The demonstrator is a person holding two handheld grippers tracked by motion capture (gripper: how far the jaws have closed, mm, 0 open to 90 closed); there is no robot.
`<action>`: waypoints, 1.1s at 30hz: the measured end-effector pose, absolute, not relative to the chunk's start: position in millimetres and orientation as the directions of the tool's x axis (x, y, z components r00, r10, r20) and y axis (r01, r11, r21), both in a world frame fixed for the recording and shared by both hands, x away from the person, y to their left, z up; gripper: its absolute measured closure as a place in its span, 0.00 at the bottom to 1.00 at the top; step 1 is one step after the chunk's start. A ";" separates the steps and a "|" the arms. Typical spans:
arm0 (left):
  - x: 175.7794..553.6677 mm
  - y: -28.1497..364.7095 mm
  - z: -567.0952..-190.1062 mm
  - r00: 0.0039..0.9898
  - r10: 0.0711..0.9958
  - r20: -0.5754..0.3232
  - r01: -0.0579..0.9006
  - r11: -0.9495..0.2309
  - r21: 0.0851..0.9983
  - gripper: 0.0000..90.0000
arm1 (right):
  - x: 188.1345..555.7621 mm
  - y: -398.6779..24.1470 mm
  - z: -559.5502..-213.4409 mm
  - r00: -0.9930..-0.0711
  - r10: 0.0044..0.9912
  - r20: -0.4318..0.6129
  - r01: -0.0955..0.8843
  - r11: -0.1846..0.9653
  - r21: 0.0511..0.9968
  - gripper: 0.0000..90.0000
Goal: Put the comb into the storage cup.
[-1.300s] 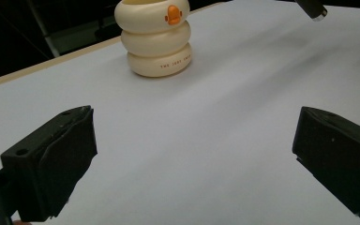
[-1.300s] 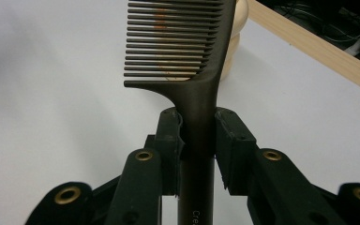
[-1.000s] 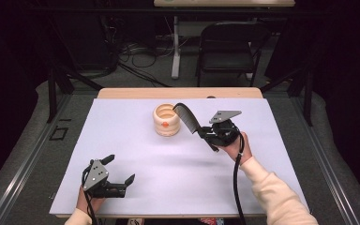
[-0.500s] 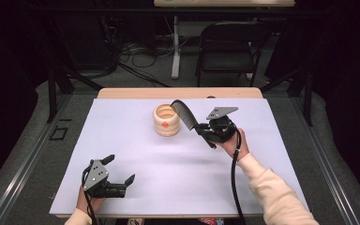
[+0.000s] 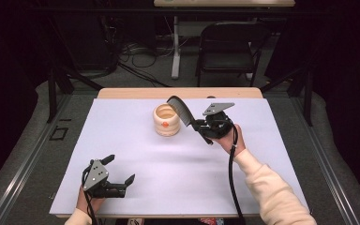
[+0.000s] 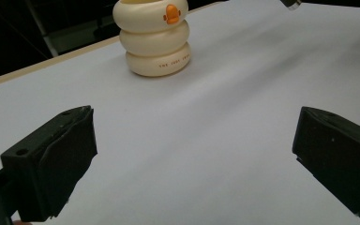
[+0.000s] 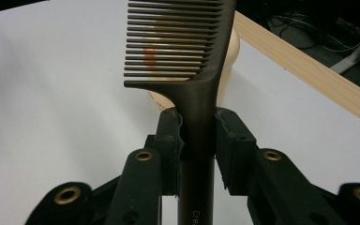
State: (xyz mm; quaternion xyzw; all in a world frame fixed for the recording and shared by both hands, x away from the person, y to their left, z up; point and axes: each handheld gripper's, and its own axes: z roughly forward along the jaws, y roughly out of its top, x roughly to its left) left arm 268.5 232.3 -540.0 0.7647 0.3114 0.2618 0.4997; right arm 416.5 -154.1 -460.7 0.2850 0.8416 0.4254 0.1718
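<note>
Comb, dark and wide-toothed, sits clamped by its handle in the right tool, whose two jaws press on either side of the handle just below the teeth, as the right gripper view shows. It slants up and away from the hand, its toothed end hanging over the rim of the cream cup, a holder shaped like three stacked rings with a small orange mark on its front. Whether the teeth touch the rim cannot be told. That cup stands upright toward the far middle of the white desk. In the left gripper view the same cup stands ahead, well apart from the jaws. The left tool rests low near the front left edge of the desk, its jaws spread wide with nothing but bare desk between them.
</note>
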 end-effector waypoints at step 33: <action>268.6 232.2 -540.0 0.670 0.737 0.088 0.214 -0.305 0.928 0.00 | 430.8 -137.7 -454.4 -0.786 0.616 -0.042 0.318 0.462 0.828 0.80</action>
